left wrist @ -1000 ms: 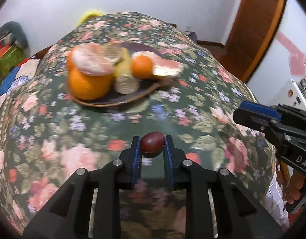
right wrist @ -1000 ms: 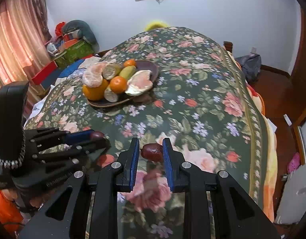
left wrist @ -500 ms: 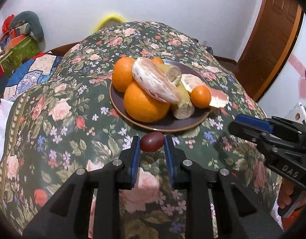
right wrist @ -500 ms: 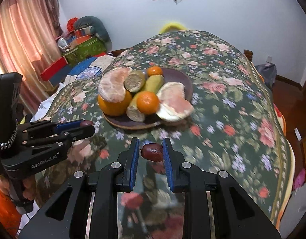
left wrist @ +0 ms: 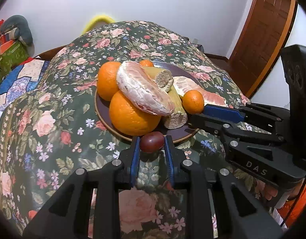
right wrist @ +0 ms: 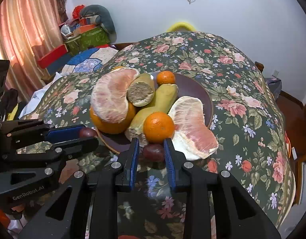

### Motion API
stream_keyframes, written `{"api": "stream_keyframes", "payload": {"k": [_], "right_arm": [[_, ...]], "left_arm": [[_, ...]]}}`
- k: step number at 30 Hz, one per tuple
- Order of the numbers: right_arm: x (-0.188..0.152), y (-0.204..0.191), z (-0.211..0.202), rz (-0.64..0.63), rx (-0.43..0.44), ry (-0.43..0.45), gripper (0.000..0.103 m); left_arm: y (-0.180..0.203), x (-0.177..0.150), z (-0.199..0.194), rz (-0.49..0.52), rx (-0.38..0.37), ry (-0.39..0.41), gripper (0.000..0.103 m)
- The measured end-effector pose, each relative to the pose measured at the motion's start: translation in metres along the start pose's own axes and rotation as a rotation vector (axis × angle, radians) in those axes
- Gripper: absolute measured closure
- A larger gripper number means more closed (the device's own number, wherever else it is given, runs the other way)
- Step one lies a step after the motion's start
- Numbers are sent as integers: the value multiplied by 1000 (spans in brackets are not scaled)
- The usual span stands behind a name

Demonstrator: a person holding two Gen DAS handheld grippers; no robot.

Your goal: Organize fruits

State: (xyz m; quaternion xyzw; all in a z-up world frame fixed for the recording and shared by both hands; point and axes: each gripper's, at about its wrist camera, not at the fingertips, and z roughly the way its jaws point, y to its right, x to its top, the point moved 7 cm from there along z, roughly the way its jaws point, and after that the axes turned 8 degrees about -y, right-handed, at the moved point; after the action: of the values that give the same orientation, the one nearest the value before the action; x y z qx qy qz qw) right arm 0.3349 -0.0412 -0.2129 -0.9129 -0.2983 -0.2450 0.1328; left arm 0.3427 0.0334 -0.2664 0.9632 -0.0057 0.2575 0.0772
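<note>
My left gripper (left wrist: 152, 146) is shut on a dark red grape (left wrist: 152, 143) at the near rim of the brown plate (left wrist: 102, 109). My right gripper (right wrist: 151, 151) is shut on another dark red grape (right wrist: 154, 152) just above the plate's near rim (right wrist: 209, 101). The plate holds oranges (left wrist: 131, 115), small tangerines (right wrist: 158, 127), peeled pomelo pieces (right wrist: 192, 127) and a cut green fruit (right wrist: 163, 97). The right gripper shows in the left wrist view (left wrist: 200, 115) over the plate's right side. The left gripper with its grape shows in the right wrist view (right wrist: 87, 133).
The table has a dark floral cloth (right wrist: 242, 79). A yellow chair back (right wrist: 179, 26) stands behind it. Boxes and cushions (right wrist: 89, 31) are piled at the far left by a curtain. A wooden door (left wrist: 266, 29) is at the right.
Both grippers have moved forward to the plate, each still holding its grape. The plate now looms larger and both grapes are at its near rim.
</note>
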Motion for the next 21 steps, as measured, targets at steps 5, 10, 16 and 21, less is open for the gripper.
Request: {"api": "stream_keyframes", "payload": {"k": [5, 10, 16, 21], "right_arm": [[3, -1, 0, -15, -12, 8, 79], [0, -1, -4, -6, 10, 7, 79], [-4, 5, -21, 0, 1, 46, 74], [-7, 14, -26, 7, -24, 52, 71]], "left_arm": [[7, 3, 5, 7, 0, -1, 79], [12, 6, 8, 19, 18, 3, 79], [14, 7, 9, 22, 21, -6, 74], [18, 8, 10, 22, 10, -13, 63]]}}
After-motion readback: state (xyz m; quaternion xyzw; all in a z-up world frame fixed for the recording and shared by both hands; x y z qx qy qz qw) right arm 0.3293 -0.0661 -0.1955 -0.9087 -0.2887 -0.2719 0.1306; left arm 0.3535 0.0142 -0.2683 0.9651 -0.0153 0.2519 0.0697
